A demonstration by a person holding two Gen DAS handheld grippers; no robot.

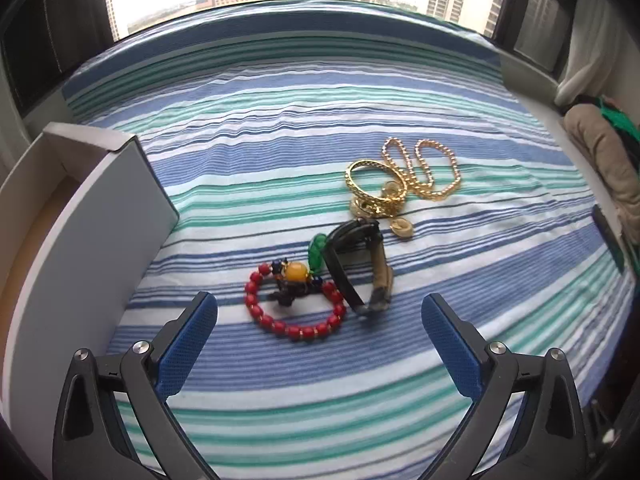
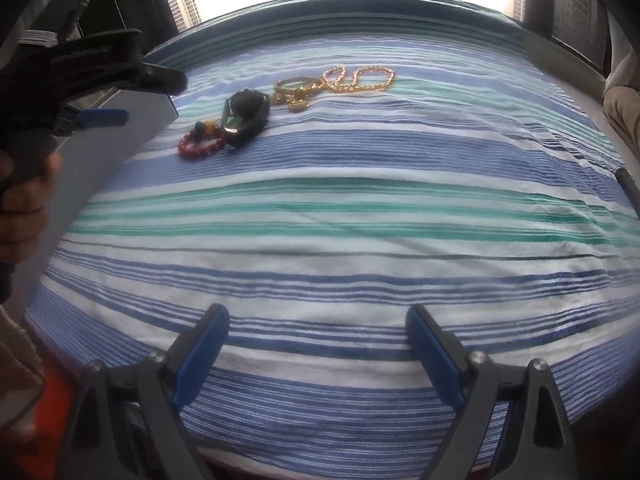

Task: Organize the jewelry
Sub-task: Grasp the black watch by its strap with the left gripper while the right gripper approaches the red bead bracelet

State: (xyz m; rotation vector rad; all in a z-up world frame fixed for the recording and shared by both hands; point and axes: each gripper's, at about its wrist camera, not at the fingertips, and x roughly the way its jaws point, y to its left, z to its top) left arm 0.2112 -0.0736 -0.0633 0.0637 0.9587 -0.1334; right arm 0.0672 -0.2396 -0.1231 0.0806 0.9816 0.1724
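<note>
The left gripper (image 1: pixel 319 312) hangs released, jaws wide, just short of the red bead bracelet with its amber bead (image 1: pixel 296 304). That bracelet touches the black strap watch (image 1: pixel 356 264) and green pendant (image 1: pixel 317 250), so a careless pinch could drag all three or snag the striped blue-green cloth (image 1: pixel 320 120). Beyond lie the gold bangle (image 1: pixel 374 188) and gold bead chain (image 1: pixel 432 168), tangled. The white open box (image 1: pixel 80 220) crowds the left; rightward is free. The right gripper (image 2: pixel 318 328) hangs released, well apart.

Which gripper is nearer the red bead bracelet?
Left. The left gripper, open, hovers right at the red bead bracelet; the right gripper, also open, sits well back across the striped cloth.
</note>
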